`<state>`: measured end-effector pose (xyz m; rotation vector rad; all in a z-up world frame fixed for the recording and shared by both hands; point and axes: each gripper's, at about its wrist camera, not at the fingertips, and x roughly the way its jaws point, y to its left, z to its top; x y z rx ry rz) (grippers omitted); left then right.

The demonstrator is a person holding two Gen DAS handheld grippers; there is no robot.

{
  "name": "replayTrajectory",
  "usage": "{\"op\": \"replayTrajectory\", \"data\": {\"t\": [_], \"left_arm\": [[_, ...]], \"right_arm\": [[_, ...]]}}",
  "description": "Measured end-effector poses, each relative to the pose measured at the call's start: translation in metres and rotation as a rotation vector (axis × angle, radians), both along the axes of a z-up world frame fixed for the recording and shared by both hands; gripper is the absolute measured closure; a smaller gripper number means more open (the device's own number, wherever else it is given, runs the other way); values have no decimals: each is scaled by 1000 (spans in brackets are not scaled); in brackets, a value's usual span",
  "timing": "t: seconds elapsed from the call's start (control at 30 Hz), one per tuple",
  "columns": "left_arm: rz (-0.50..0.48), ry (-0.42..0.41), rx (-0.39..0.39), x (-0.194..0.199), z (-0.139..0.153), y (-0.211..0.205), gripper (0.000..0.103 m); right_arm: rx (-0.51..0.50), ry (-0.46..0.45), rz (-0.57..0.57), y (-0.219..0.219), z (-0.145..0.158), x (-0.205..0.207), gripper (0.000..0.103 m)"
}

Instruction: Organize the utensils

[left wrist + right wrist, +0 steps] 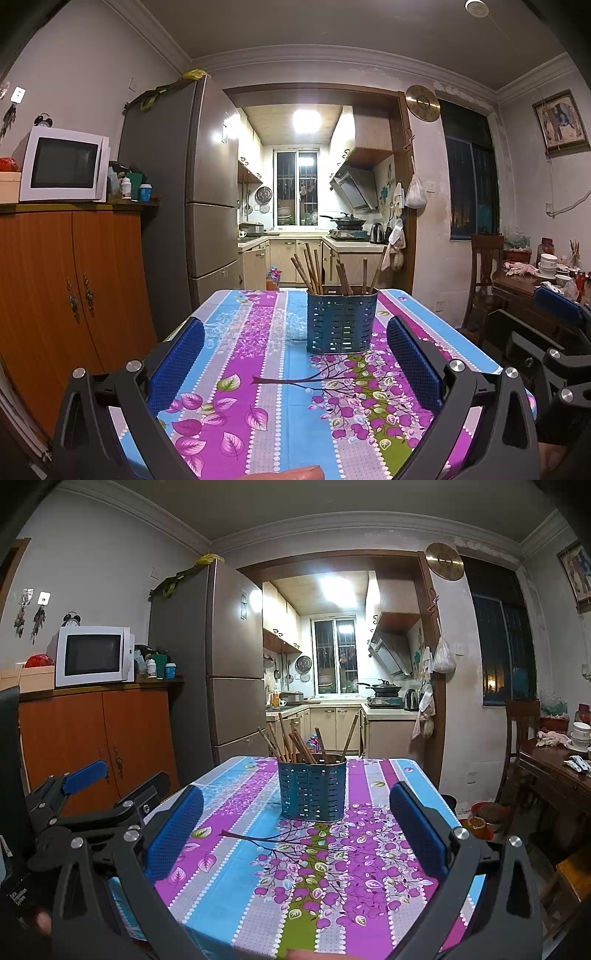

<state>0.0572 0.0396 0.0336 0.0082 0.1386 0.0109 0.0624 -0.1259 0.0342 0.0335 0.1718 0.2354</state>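
Both grippers, left [295, 354] & right [295, 827], are being held wide open, empty; blue chopstick caddy [341, 319] w/ chopsticks [314, 271] is risking being tipped if nudged.

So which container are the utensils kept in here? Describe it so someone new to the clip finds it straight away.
Start at the table with the floral tablecloth of purple, blue and grey stripes. Near its far end, about mid-width, stands the blue perforated holder, upright, ahead of the open left gripper and open right gripper. It is the only object standing on the cloth, and brown chopsticks stick out of its top.
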Motion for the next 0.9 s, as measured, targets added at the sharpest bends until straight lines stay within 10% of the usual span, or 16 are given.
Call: {"op": "replayTrajectory", "data": {"t": [0.9], "left_arm": [[-9,13,22,7,-2,-11,5]], "right_arm": [[7,17,-8,-8,-3,6,5]]}}
